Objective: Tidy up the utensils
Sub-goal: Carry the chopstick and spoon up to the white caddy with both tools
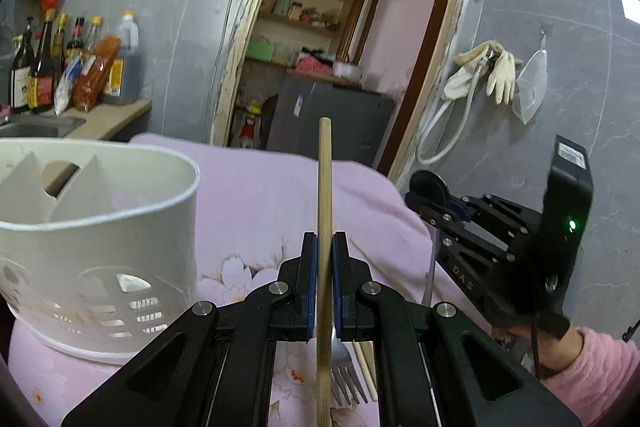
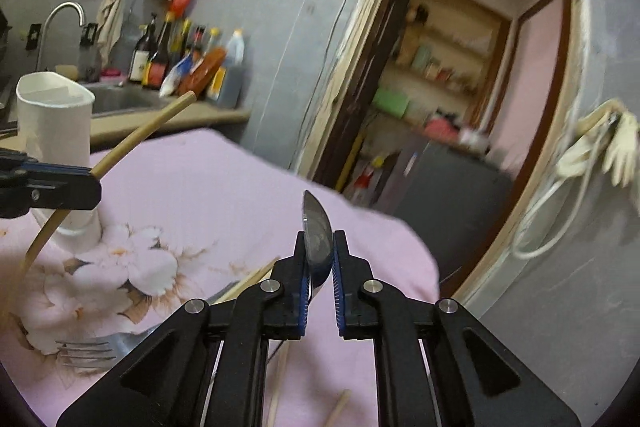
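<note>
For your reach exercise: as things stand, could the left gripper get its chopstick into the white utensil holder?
Probably yes. The left gripper is shut on the chopstick, and the white utensil holder stands close beside it with its top open; nothing lies between them.

Dim light, fisheye warp, motion blur

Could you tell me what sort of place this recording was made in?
Most likely a home kitchen: a sink with a curved tap, sauce bottles lined up on the counter, and rubber gloves hanging on the grey wall.
</note>
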{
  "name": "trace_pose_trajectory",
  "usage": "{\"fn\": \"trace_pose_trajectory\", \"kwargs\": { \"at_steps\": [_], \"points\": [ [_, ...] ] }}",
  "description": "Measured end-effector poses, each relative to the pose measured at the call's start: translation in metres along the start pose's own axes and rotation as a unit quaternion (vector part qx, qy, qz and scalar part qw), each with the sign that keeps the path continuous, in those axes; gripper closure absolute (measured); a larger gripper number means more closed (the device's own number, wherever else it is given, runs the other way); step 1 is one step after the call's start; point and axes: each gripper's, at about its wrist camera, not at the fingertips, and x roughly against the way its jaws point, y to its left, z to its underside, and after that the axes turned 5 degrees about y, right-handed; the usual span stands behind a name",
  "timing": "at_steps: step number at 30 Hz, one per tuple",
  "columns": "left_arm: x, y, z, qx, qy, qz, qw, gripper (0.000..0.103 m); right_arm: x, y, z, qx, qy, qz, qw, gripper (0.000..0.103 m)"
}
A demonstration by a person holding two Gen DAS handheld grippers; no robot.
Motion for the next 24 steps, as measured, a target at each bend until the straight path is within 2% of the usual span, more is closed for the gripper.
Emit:
{"fn": "trace_pose_trajectory", "kwargs": {
  "at_steps": [3, 8, 13, 17, 24],
  "points": [
    [0.008, -0.003, -0.001, -0.006, -0.017, 0.001, 0.9998, 0.098, 0.014, 0.001, -0.001, -0.006, -0.028, 0.02, 0.999, 0.096],
    [0.022, -0.006, -0.007, -0.006, -0.052, 0.002, 0.9986, 0.098, 0.037, 0.007, -0.01, -0.017, -0.069, 0.029, 0.997, 0.096],
    [0.041, -0.002, -0.019, -0.001, -0.106, -0.011, 0.9943, 0.098, 0.055, 0.015, -0.032, -0.029, -0.111, 0.036, 0.993, 0.096],
    [0.061, 0.005, -0.037, -0.001, -0.161, -0.029, 0.9865, 0.098, 0.068, 0.018, -0.053, -0.041, -0.148, 0.044, 0.987, 0.096],
    [0.099, 0.039, -0.073, 0.016, -0.229, -0.057, 0.9716, 0.098, 0.072, 0.033, -0.098, -0.068, -0.198, 0.04, 0.977, 0.096]
  ]
}}
